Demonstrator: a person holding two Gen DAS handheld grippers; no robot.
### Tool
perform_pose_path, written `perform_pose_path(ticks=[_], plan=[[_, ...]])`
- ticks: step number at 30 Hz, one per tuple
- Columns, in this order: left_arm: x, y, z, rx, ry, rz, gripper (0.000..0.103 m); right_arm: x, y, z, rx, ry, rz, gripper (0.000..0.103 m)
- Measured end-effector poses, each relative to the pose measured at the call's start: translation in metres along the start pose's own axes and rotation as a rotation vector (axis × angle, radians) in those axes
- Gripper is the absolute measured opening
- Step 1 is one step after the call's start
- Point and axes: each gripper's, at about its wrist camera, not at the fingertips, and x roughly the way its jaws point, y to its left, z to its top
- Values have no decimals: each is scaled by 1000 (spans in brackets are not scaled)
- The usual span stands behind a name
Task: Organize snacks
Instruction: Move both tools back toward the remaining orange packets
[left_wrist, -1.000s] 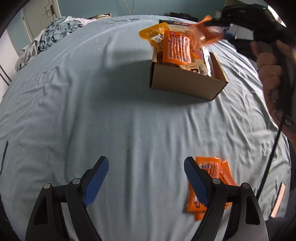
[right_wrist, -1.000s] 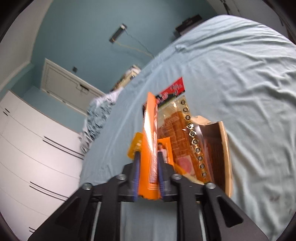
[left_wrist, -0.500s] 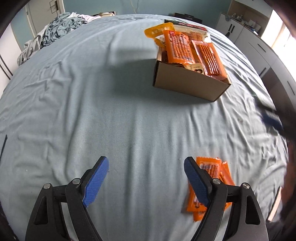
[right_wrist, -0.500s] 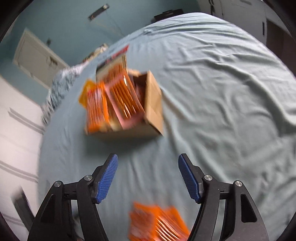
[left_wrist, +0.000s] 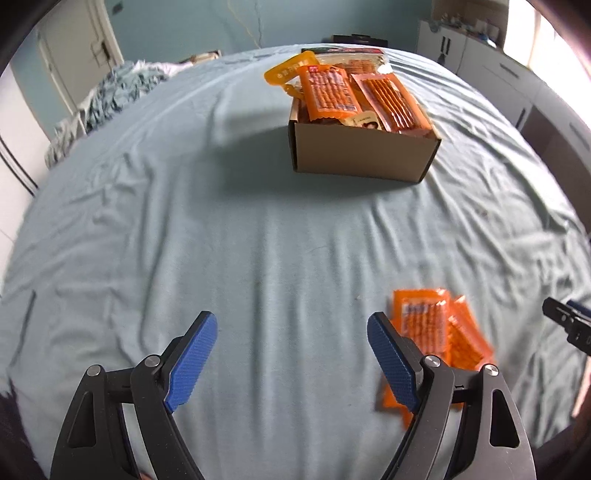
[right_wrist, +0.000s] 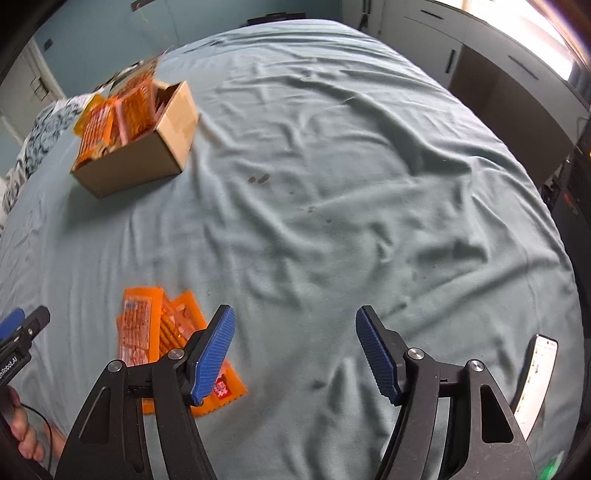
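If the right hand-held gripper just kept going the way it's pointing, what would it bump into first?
Probably only the bare blue-green bedsheet. Nothing lies between the open fingers of the right hand-held gripper; the loose orange snack packets sit off to its left, so it would likely miss them.

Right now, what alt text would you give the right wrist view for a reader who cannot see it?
The open, empty right gripper hangs over a wrinkled blue-grey bedsheet, beside a loose pile of orange snack packets at lower left. Farther back left, a cardboard box sits filled with more packets; the left gripper shows at the left edge.
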Motion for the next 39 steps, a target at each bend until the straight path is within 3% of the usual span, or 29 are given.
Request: perform_pose_path(ticks=[5,10,18,26,39], plan=[[-12,-6,-5,58,-24,2,85,5,8,-4,-53,39,13,67],[-17,-12,-8,71,-33,-6,93,8,-10,-4,50,54,17,67],[-10,-19,-8,97,-18,1,93,16,-23,2,138,88,147,67],[9,-24,-9,96,59,-35,93,20,-1,4,34,64,85,67],[49,-62,-17,161,218,-209,93,34,32,5,-108,65,25,67]])
